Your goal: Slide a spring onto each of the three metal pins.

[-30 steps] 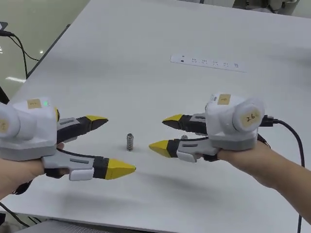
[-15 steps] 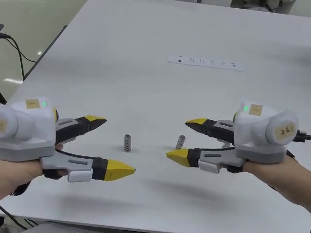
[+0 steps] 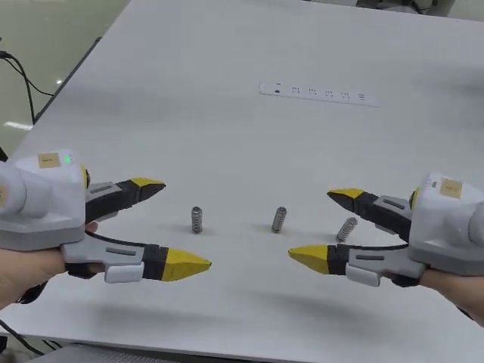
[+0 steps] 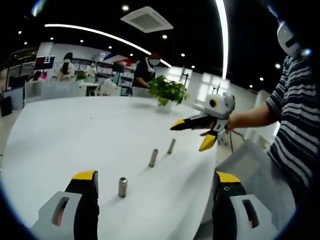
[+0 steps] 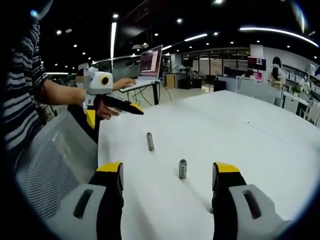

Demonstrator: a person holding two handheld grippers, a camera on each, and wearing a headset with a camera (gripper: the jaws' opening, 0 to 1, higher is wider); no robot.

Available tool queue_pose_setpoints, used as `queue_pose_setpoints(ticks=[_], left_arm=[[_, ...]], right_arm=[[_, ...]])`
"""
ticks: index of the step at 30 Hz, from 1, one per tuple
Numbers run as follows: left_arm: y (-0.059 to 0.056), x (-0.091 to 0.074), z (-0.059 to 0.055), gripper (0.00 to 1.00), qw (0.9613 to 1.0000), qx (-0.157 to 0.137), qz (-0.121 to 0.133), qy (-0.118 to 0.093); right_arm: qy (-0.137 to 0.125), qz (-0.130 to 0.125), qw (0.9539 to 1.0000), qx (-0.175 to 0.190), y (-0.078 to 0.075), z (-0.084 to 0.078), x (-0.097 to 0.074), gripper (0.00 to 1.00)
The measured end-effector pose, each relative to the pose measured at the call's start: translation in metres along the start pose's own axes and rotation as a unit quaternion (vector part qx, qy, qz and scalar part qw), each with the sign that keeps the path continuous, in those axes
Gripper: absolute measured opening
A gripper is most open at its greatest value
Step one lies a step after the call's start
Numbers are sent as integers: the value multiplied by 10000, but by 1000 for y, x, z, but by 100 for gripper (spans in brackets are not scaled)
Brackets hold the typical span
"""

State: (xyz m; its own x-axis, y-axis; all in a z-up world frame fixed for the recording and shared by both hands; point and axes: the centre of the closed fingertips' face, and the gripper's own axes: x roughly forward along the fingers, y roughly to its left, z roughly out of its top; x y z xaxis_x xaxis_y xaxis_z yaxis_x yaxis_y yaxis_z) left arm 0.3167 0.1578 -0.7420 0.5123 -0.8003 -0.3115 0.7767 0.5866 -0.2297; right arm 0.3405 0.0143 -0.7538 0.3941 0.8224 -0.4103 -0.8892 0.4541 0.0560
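On the white table (image 3: pixel 227 136) three small springs stand in a row across the middle of the head view; the left spring (image 3: pixel 197 219) and the middle spring (image 3: pixel 279 219) are upright, while the right spring (image 3: pixel 347 228) leans toward 1 o'clock; whether a pin sits inside each cannot be told. The left gripper (image 3: pixel 181 223) hovers at 9 o'clock of the row, its yellow-tipped fingers spread wide and holding nothing, pointing toward 3 o'clock with the left spring just beyond the tips. The right gripper (image 3: pixel 314 225) comes in from 3 o'clock, its fingers likewise wide and empty; the right spring lies between them, touching neither, and the middle spring stands just past the tips. A white power strip (image 3: pixel 318 94) lies flat at 12 o'clock, well apart from the springs. In the left gripper view the three springs run from between the spread fingers away toward 1 o'clock, with the right gripper beyond them; in the right gripper view one spring stands between the open fingers and another farther off at 11 o'clock, with the left gripper behind it, held by a person in a striped sleeve.
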Motion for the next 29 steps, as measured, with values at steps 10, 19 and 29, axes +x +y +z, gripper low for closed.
queue_pose_setpoints(ticks=[10,19,29], left_arm=[[3,-2,-2,96,9999,41,89,39],[8,-4,-2,95,9998,69,189,38],[10,-7,-4,95,9996,60,280,87]], right_arm=[[-31,-257,9996,75,-9,-8,-19,81],[18,-401,9991,115,-12,-21,-31,91],[58,-591,9980,205,-23,-30,-41,99]])
